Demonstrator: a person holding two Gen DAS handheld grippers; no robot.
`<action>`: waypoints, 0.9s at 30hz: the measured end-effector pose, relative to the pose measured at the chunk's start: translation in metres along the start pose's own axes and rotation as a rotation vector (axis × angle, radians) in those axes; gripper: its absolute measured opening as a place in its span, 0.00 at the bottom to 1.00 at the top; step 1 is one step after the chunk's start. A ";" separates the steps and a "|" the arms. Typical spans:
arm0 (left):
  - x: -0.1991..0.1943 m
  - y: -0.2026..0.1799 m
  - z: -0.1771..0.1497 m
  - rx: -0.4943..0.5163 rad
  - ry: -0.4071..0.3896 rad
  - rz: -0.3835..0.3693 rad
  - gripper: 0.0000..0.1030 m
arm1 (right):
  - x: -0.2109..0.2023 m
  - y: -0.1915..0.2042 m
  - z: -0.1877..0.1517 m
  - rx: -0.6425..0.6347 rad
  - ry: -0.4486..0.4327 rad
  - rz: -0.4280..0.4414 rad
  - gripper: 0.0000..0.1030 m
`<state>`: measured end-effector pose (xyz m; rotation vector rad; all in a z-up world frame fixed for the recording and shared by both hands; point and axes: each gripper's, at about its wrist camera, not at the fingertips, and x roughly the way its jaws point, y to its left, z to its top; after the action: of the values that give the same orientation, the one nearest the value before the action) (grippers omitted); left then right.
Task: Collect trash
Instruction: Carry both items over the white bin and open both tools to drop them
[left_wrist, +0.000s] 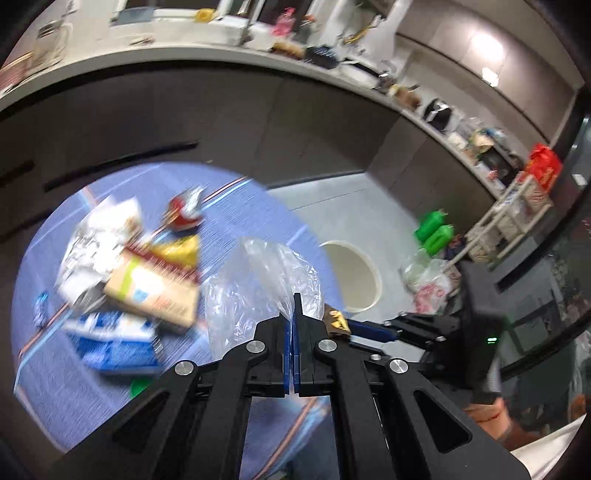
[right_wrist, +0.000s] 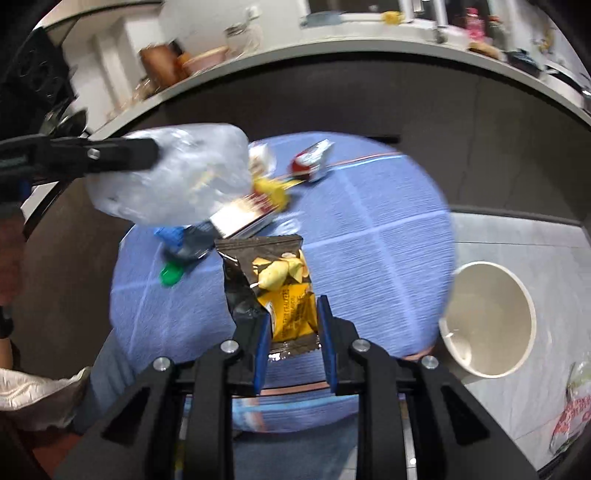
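From the left wrist camera, the left gripper was clenched flat on a fold of a clear plastic bag, blue pads pressed together with the film pinched between them. The bag billowed up and forward from the fingertips, over the near right part of a round table covered in blue cloth. My judgement is that this step called for keeping the pinch firm and carrying the bag straight out over the cream bin, which stood on the floor just beyond the table's right edge, since thin film slips easily. The rest of the litter lay toward the table's left side: a brown carton, a blue-and-white packet, crumpled white wrappers and a red wrapper near the far edge. The right gripper showed at the right, just beside the left one.

From the right wrist camera, the right gripper was grasping a black-and-yellow snack packet by its lower end, the blue pads set against either side of it; the jaws stood fairly wide, so the hold looked loose to me. The packet stood upright from the fingertips above the table's near edge. The bin lay to the right, off the table's right edge and below it. A steady swing to the right before releasing would probably serve best. The left gripper held the bag at upper left, over the table's far left edge, and a green scrap lay on the cloth.
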<state>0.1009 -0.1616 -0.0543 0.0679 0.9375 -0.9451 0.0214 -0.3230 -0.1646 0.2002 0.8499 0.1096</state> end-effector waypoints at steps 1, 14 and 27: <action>0.006 -0.009 0.009 0.016 -0.002 -0.031 0.01 | -0.004 -0.010 0.000 0.022 -0.008 -0.019 0.24; 0.192 -0.099 0.073 0.117 0.147 -0.247 0.01 | -0.016 -0.158 -0.033 0.277 -0.025 -0.276 0.25; 0.346 -0.118 0.072 0.155 0.334 -0.152 0.01 | 0.059 -0.245 -0.065 0.376 0.076 -0.300 0.30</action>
<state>0.1455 -0.4943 -0.2169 0.2969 1.1869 -1.1690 0.0154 -0.5434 -0.3036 0.4195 0.9633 -0.3283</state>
